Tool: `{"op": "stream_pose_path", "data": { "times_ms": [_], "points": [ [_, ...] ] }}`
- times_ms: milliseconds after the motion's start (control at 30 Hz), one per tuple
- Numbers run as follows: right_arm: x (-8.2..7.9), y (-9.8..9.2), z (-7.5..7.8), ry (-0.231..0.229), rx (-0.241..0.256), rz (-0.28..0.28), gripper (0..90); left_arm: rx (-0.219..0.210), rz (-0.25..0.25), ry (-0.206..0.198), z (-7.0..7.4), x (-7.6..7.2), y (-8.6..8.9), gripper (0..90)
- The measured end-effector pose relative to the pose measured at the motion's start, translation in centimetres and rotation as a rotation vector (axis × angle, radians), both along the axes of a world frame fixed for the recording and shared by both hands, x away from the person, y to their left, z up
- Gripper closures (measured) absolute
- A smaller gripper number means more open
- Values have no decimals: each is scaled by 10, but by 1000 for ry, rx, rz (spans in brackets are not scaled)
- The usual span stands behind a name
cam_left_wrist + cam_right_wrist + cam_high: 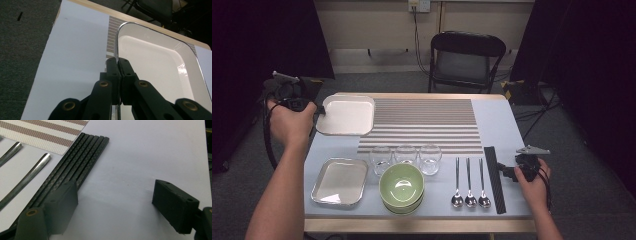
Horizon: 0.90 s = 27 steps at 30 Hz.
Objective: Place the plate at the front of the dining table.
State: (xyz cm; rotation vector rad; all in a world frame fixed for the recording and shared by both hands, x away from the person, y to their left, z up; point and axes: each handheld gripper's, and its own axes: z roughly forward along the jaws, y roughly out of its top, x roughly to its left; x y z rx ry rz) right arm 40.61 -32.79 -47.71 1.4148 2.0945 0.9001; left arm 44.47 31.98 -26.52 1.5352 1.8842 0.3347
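Left gripper [318, 113] is clamped on the left rim of the white tray [347, 115]; in the left gripper view the jaws meet on the thin metal edge [117, 62], one pad inside the rim, one outside. Landmark: the striped placemat [427, 125]. The white tray lies over the placemat's far-left corner, its right part on the stripes, its left part on the pale table [499, 120]. A second, metal tray [339, 181] sits near-left of the placemat, well apart from the gripped one. Three glasses [406, 156] stand along the placemat's near edge, with stacked green bowls [402, 187] just in front of them. Three spoons [469, 182] lie near-right of the placemat, and a bundle of black chopsticks [495, 179] lies just right of the spoons. Right gripper [507, 172] rests beside the chopsticks, jaws spread wide and holding nothing; in the right gripper view one pad sits just over the chopsticks [77, 167], the other over bare table.
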Motion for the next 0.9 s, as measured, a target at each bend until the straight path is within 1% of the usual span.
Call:
{"op": "stream_pose_path", "data": {
  "times_ms": [33,67,100,233,267,367,400,433,500,567,633,700,733,867,900],
  "points": [
    [0,0,0,0,0,0,198,-6,12,-2,0,1,-2,887],
    [0,0,0,-1,-1,1,198,-9,10,-3,1,1,-3,887],
    [0,0,0,-1,0,1,198,-8,18,-7,1,3,-4,889],
    [0,0,0,-2,0,2,198,-3,-2,-3,3,5,-9,889],
    [0,0,0,-2,0,2,197,-7,0,-4,4,6,-11,889],
    [0,0,0,-2,0,2,198,2,-15,-1,4,8,-16,889],
    [0,0,0,-2,0,2,198,0,-12,-9,4,10,-19,888],
    [0,0,0,-3,-1,2,198,5,-11,-4,4,10,-21,888],
    [0,0,0,0,0,0,197,-3,-18,1,4,12,-24,887],
    [0,0,0,-2,0,2,198,1,-15,-5,4,14,-28,887],
    [0,0,0,-1,0,2,197,8,-29,-4,5,15,-30,886],
    [0,0,0,-2,0,2,198,8,-27,-3,6,16,-33,886],
    [0,0,0,-2,0,2,197,5,-17,-6,6,17,-35,886],
    [0,0,0,0,0,0,197,1,-20,-4,5,20,-39,885],
    [0,0,0,0,0,0,198,-2,-22,-5,5,22,-43,885]
  ]
}}
